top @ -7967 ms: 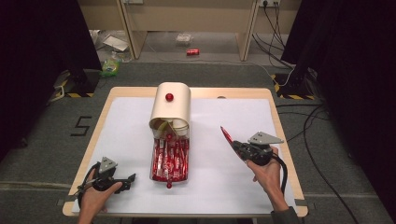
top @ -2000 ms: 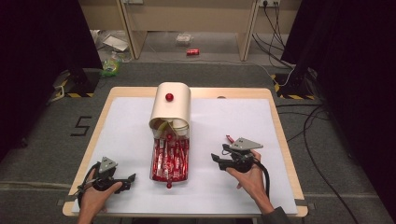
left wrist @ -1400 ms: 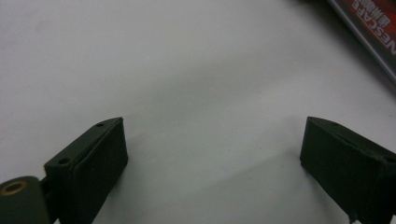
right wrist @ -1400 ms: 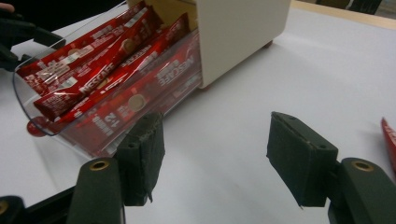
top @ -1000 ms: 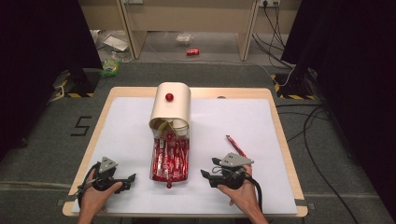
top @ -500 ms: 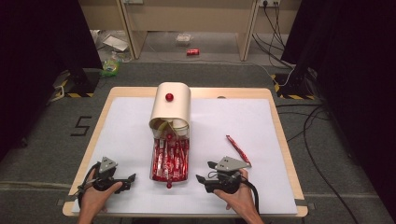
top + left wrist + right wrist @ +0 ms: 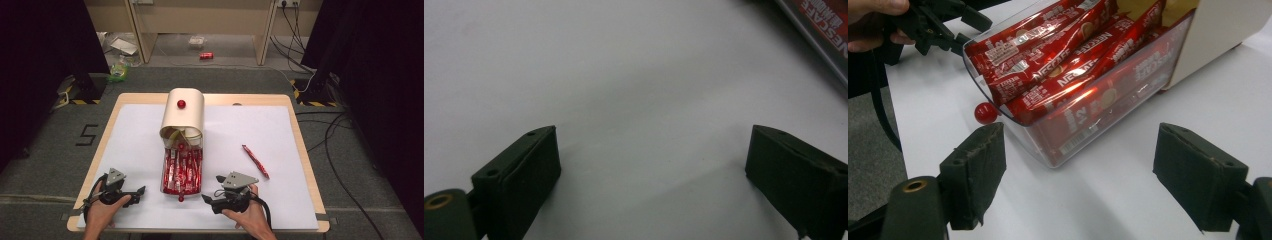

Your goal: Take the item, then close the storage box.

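The right tool [image 7: 209, 200] rests low on the white-covered desk [image 7: 280, 130] near its front edge, held in the person's right hand [image 7: 247, 217]. Its jaws are spread wide with nothing between them, and they point toward the clear plastic drawer [image 7: 182, 170] packed with red coffee stick packets [image 7: 1068, 60]. In the right gripper view the drawer's front corner lies just beyond the open jaws, not touching them, and a small red ball knob [image 7: 984, 113] sits at the drawer's front wall. The drawer is pulled out from a cream, round-topped box [image 7: 184, 112] that stands at the middle of the desk and bears a red knob on top.

A single red stick packet [image 7: 255, 161] lies flat on the desk to the right of the drawer, well apart from it and beyond the right tool.

The left tool [image 7: 141, 190] lies near the front left of the desk in the left hand [image 7: 102, 212], jaws likewise spread and empty over bare white surface, just left of the drawer.
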`<state>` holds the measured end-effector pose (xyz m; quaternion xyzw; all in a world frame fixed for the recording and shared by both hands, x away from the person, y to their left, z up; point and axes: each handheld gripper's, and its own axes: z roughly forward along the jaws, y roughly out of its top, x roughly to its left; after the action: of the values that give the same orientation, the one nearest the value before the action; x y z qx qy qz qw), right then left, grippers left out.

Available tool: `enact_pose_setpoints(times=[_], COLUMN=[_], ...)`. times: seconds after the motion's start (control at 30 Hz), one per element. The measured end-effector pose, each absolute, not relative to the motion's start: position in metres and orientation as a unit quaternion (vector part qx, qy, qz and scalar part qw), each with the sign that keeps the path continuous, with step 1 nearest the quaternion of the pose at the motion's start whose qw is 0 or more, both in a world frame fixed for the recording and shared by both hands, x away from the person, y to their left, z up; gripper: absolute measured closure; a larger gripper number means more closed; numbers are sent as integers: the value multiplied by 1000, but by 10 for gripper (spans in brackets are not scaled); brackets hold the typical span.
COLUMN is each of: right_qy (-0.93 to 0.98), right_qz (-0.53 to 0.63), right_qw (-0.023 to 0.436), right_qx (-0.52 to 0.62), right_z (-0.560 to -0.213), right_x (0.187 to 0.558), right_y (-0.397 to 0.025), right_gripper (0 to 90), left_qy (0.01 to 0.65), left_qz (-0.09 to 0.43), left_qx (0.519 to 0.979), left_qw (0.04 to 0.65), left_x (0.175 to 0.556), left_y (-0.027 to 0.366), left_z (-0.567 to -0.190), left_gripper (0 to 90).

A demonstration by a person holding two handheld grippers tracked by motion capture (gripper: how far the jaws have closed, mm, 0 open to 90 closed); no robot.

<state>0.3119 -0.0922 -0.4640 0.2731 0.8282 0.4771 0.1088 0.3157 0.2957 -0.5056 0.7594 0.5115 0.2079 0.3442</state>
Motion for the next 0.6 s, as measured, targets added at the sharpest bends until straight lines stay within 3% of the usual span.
enact_pose_setpoints(times=[0.6], right_qy=[834], right_qz=[472], right_qw=[117], right_qx=[263], right_z=[-471], right_x=[309], right_y=[-70], right_gripper=[185], left_qy=[511], left_qz=[208], left_qx=[759], left_qw=[345], left_x=[316], left_y=[296], left_z=[-506], left_gripper=[65])
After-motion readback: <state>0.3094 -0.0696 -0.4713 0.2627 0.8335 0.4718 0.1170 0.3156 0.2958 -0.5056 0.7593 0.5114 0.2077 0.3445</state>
